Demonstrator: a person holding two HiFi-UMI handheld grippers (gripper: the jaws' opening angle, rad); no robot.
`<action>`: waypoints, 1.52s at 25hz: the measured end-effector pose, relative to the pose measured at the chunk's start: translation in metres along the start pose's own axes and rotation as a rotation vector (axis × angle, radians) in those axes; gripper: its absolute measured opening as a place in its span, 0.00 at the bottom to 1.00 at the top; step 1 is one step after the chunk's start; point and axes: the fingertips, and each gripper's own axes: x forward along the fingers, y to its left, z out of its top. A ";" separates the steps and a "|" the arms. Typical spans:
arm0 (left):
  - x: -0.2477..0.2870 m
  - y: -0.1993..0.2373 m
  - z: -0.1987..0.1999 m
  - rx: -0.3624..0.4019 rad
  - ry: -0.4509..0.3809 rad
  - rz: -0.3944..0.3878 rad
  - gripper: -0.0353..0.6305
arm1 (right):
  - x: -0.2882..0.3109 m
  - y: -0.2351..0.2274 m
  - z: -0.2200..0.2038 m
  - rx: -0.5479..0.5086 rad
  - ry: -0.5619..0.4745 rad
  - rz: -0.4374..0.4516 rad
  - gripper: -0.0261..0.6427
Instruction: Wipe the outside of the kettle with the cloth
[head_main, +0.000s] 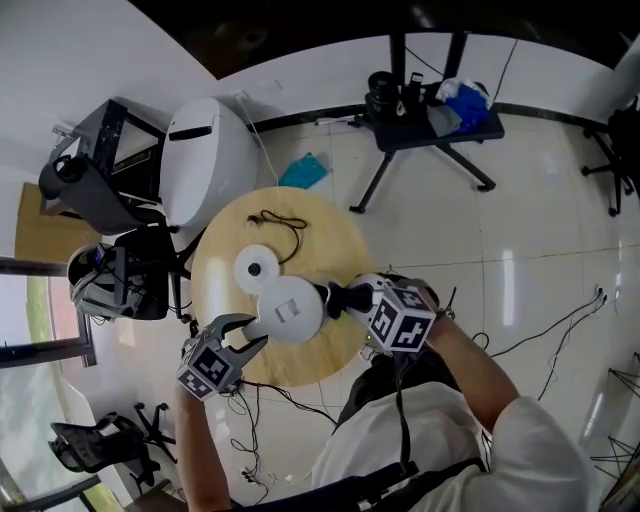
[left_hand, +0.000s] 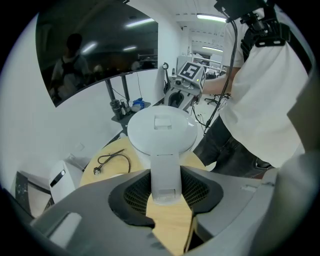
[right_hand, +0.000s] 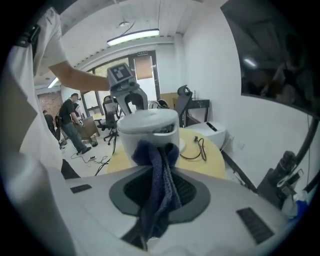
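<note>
A white kettle (head_main: 290, 312) is over the round wooden table (head_main: 330, 235). Its handle (left_hand: 166, 177) runs back between the jaws of my left gripper (head_main: 250, 336), and both pads press on the handle. The kettle's lid (left_hand: 162, 131) faces the left gripper view. My right gripper (head_main: 350, 298) is shut on a dark blue cloth (right_hand: 160, 182). The cloth's bunched front end lies against the kettle's side (right_hand: 150, 135), just under the lid's rim. From above, the cloth (head_main: 336, 296) shows as a dark wad at the kettle's right side.
The kettle's round base (head_main: 255, 268) and a black power cord (head_main: 283, 222) lie on the far half of the table. A white appliance (head_main: 205, 150) and black equipment (head_main: 100, 185) stand by the table's left. A black stand (head_main: 435, 125) and cables are on the floor.
</note>
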 end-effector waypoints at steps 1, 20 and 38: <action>0.000 0.000 0.000 0.003 0.004 0.001 0.31 | 0.010 -0.004 -0.008 0.011 0.021 0.008 0.16; -0.002 -0.004 -0.005 -0.010 0.054 -0.023 0.31 | 0.104 -0.048 -0.087 0.179 0.224 0.177 0.16; 0.001 0.001 -0.002 0.112 0.140 -0.056 0.31 | -0.014 -0.050 0.061 0.785 -0.494 0.755 0.16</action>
